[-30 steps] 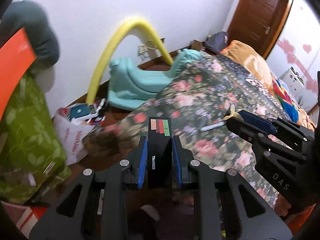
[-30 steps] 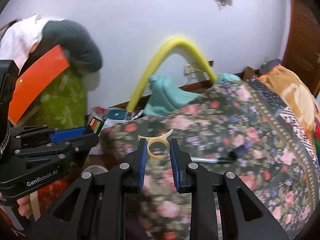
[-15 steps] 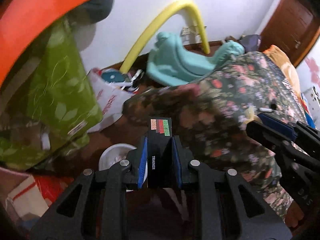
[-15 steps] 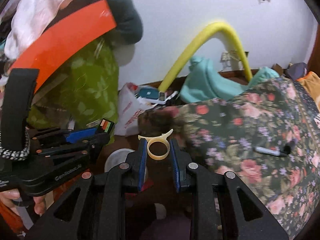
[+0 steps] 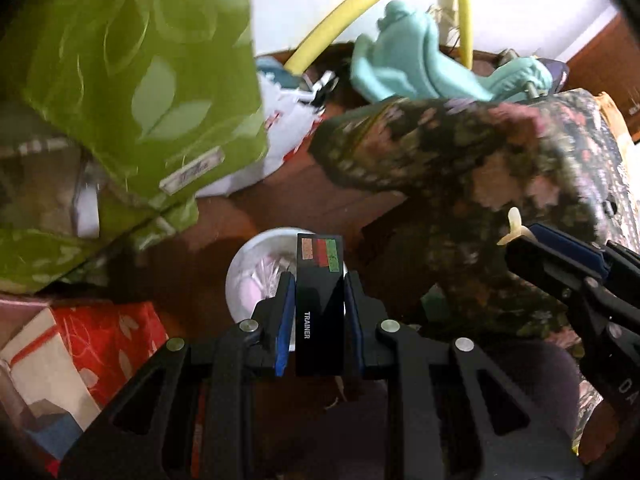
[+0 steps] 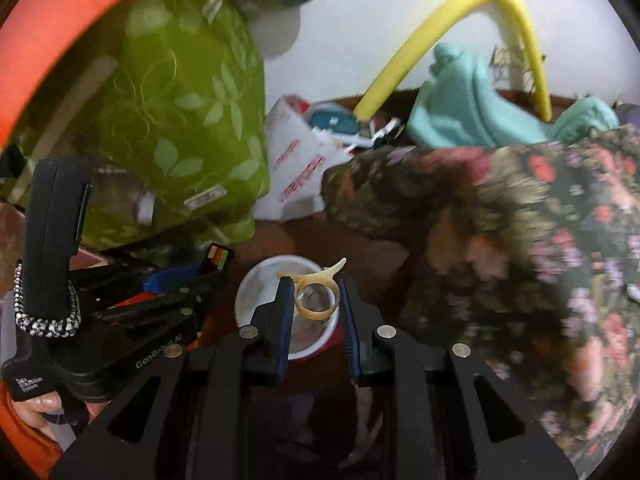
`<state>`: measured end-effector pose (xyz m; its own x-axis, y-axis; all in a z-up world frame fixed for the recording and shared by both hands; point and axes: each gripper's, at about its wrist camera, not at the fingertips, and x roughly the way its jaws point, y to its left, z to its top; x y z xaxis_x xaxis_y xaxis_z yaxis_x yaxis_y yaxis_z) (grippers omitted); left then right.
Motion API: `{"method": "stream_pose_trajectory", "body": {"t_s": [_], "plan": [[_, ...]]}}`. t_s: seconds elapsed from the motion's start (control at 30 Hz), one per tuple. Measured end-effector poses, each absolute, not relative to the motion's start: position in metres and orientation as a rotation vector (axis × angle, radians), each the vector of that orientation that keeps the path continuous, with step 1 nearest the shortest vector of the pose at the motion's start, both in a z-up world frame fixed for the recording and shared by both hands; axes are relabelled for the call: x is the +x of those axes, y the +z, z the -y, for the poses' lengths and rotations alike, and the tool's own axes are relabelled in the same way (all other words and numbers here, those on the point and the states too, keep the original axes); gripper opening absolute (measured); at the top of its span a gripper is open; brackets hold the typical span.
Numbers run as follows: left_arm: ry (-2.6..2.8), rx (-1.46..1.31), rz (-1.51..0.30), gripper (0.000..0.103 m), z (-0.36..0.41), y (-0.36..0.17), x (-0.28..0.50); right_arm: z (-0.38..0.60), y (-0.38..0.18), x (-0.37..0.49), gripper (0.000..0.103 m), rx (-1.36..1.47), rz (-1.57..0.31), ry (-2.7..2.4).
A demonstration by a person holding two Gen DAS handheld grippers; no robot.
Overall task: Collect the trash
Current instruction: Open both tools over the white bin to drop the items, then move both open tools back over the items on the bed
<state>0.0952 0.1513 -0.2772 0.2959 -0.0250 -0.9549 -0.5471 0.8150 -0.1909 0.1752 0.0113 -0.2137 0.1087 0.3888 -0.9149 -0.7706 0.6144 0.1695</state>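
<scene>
Brown floor (image 5: 320, 204) lay below, a white bin (image 6: 256, 300) standing on it. Your left gripper (image 5: 320, 304) clamped a black box (image 5: 320, 312), your right gripper (image 6: 314, 304) pinched a yellowish plastic ring (image 6: 316, 300), both over the bin.

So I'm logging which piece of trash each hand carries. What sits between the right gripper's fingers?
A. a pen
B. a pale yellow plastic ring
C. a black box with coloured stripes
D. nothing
B: the right gripper is shut on a yellowish plastic ring above the white bin; the black box is in the left gripper.
</scene>
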Motion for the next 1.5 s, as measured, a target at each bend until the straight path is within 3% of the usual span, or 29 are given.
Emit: {"method": "stream_pose_trajectory", "body": {"t_s": [0.33, 0.57, 0.63, 0.67, 1.03, 1.5], "plan": [[0.41, -0.704, -1.33, 0.024, -0.185, -0.341, 0.066, -0.052, -0.27, 0.165, 0.021, -0.39, -1.372, 0.919], [0.384, -0.75, -1.338, 0.023, -0.191, -0.352, 0.066, -0.07, -0.28, 0.168, 0.021, -0.405, -1.41, 0.958], [0.386, -0.761, -1.343, 0.024, -0.194, -0.353, 0.067, -0.074, -0.282, 0.169, 0.037, -0.407, -1.437, 0.965], [0.386, -0.765, -1.345, 0.024, -0.195, -0.353, 0.067, -0.074, -0.282, 0.17, 0.039, -0.401, -1.436, 0.966], [0.399, -0.703, -1.305, 0.024, -0.185, -0.323, 0.065, -0.057, -0.257, 0.161, 0.04, -0.439, -1.35, 0.948], [0.361, -0.53, -1.212, 0.024, -0.133, -0.246, 0.084, 0.01, -0.187, 0.17, 0.04, -0.35, -1.182, 0.9]]}}
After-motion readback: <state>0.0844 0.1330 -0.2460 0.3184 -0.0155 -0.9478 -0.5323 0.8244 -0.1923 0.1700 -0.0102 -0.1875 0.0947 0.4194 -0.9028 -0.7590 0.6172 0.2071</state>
